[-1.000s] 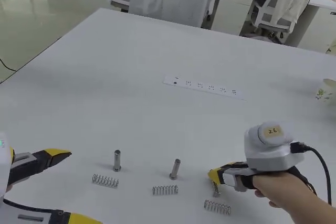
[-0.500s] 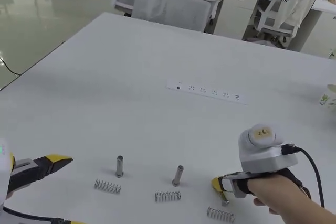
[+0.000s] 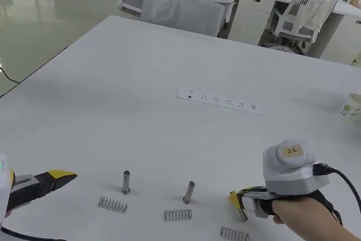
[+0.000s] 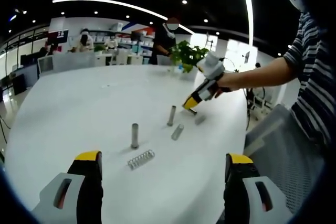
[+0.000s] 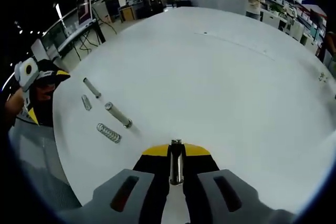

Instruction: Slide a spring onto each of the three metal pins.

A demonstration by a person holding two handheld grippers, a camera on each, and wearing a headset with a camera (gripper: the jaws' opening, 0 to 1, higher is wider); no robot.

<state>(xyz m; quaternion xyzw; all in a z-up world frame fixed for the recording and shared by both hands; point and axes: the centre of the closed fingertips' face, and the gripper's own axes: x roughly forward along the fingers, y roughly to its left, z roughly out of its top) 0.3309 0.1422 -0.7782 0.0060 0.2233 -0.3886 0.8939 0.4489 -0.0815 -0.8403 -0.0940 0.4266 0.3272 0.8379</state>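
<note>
Only my view has shifted; the right tool (image 3: 237, 200) stays clamped on a stiff, slick pin (image 5: 177, 169), left tool (image 4: 164, 157) gaping wide. The springs (image 3: 177, 214) look light and squashy, so I'd pinch one end gently.

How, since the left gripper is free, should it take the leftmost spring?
Probably at mid-length across the coils of the leftmost spring, from above: it lies flat on the table, leaving both ends clear for the pin beside it.

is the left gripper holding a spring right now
No, the left gripper stands wide open with nothing between its jaws, and the nearest spring lies on the table ahead.
</note>
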